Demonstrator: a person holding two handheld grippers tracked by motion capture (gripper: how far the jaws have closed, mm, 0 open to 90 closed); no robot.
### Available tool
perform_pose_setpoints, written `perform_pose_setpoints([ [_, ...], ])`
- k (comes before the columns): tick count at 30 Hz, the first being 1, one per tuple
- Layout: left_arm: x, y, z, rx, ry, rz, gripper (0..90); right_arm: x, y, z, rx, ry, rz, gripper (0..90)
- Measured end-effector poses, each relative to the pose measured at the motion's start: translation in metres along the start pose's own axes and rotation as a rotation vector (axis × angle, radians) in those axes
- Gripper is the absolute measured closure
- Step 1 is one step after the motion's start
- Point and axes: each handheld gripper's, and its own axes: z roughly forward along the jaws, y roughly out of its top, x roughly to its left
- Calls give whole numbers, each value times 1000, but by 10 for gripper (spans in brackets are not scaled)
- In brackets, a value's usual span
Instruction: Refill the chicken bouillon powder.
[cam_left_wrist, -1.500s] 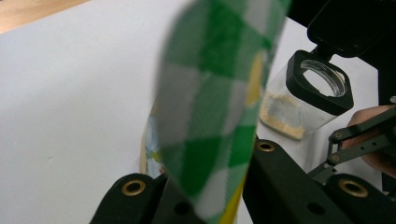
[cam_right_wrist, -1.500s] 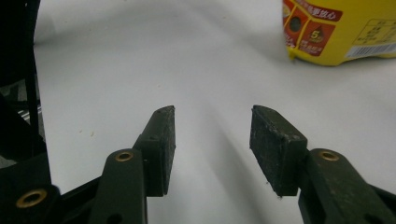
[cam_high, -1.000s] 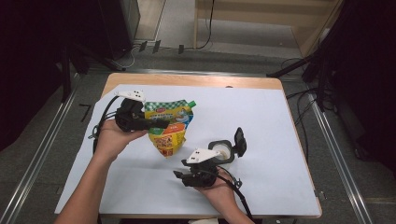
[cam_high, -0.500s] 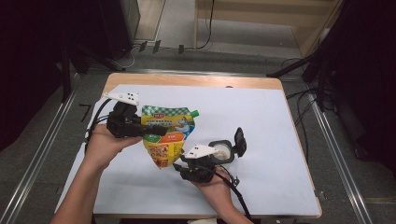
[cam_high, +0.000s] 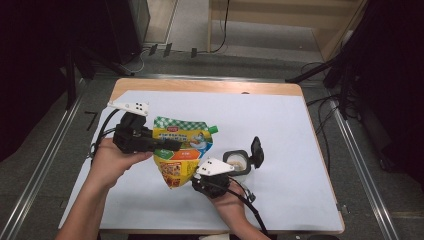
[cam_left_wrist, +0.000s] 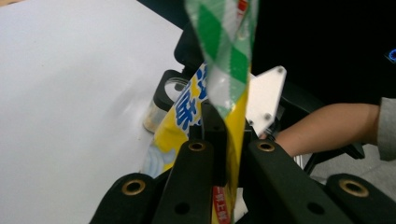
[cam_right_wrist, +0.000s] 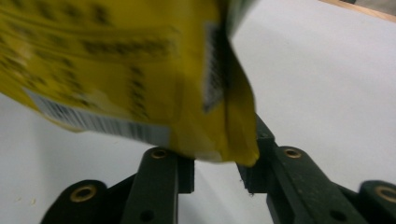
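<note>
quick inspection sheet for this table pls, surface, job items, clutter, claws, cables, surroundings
surface: white sheet over a wooden table, no spills seen
job's things: yellow-green snack pouch lifted off the sheet; small open jar with black flip lid standing beside it
clutter: nothing seen
grippers: left claw shut on the pouch's side edge; right claw has just been closing, the pouch's bottom corner sits between its jaws, pads not yet pressing
cables: black cable trails from the right claw toward the near edge; another loops from the left claw
surroundings: dark floor, metal rails either side, loose cables behind the table
</note>
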Motion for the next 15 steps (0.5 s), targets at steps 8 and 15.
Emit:
perform_pose_setpoints([
  [8, -3, 1, 19, -4, 125, 29, 867, 13, 2, -2, -2, 17, -84, 661],
  [15, -6, 1, 36, 18, 167, 50, 826, 24, 4, -5, -4, 62, -109, 623],
])
